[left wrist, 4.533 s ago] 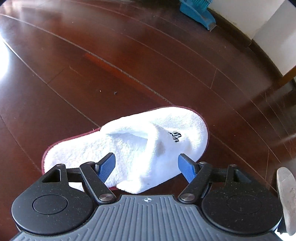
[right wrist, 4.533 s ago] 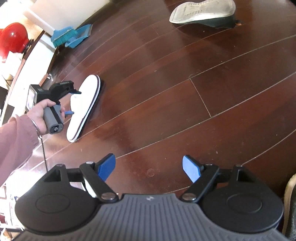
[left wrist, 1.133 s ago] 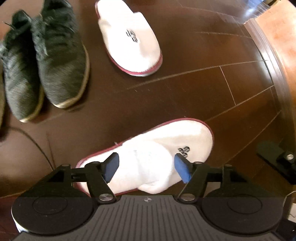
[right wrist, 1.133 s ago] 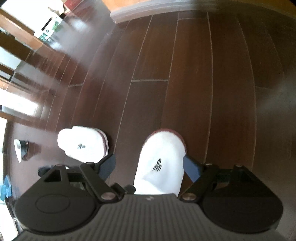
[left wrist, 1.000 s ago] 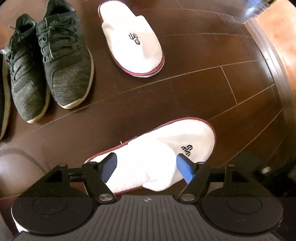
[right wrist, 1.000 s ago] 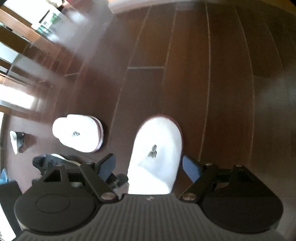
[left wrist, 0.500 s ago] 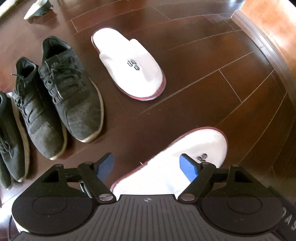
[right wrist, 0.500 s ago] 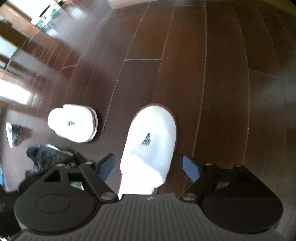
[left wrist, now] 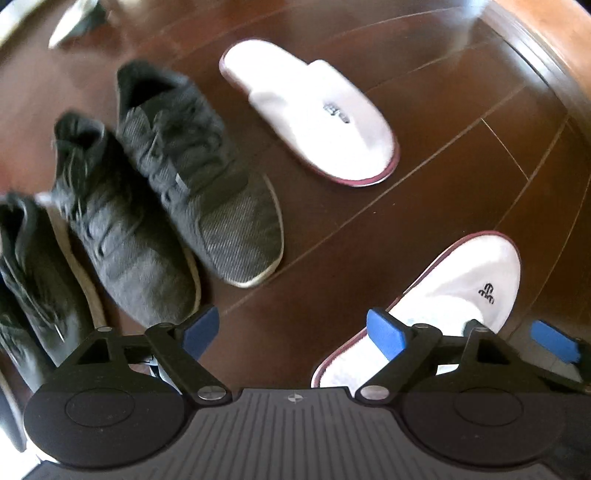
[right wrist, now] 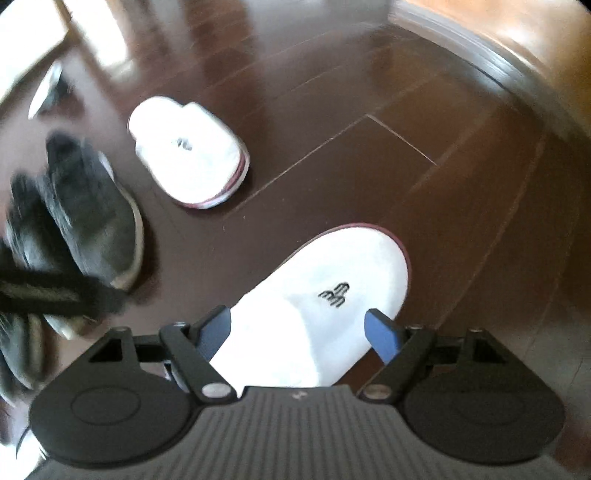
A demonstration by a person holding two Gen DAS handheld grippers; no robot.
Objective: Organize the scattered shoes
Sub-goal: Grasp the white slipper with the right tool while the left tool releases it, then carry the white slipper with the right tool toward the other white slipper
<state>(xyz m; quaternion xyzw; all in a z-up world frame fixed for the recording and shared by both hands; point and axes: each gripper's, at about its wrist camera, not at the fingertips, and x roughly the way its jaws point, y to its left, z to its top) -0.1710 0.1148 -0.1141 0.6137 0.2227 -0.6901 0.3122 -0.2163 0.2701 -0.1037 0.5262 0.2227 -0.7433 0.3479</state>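
Observation:
A white slipper with a maroon rim (right wrist: 325, 280) lies on the dark wood floor, and my right gripper (right wrist: 297, 330) stands open with its blue fingers on either side of the slipper's strap. In the left wrist view the same slipper (left wrist: 469, 284) lies just right of my left gripper (left wrist: 291, 330), which is open over bare floor. Its mate (left wrist: 317, 110) lies farther off, toe toward the wall, beside a row of dark knit sneakers (left wrist: 199, 184).
Another dark shoe (left wrist: 26, 280) lies at the left end of the row, and an overturned light-soled shoe (left wrist: 74, 22) lies far back. A wooden baseboard (right wrist: 491, 70) curves along the right. Bare floor (left wrist: 424, 192) separates the two slippers.
My left gripper has slid left off the near slipper, which now lies outside its right finger. The right gripper has swung round and still straddles that slipper.

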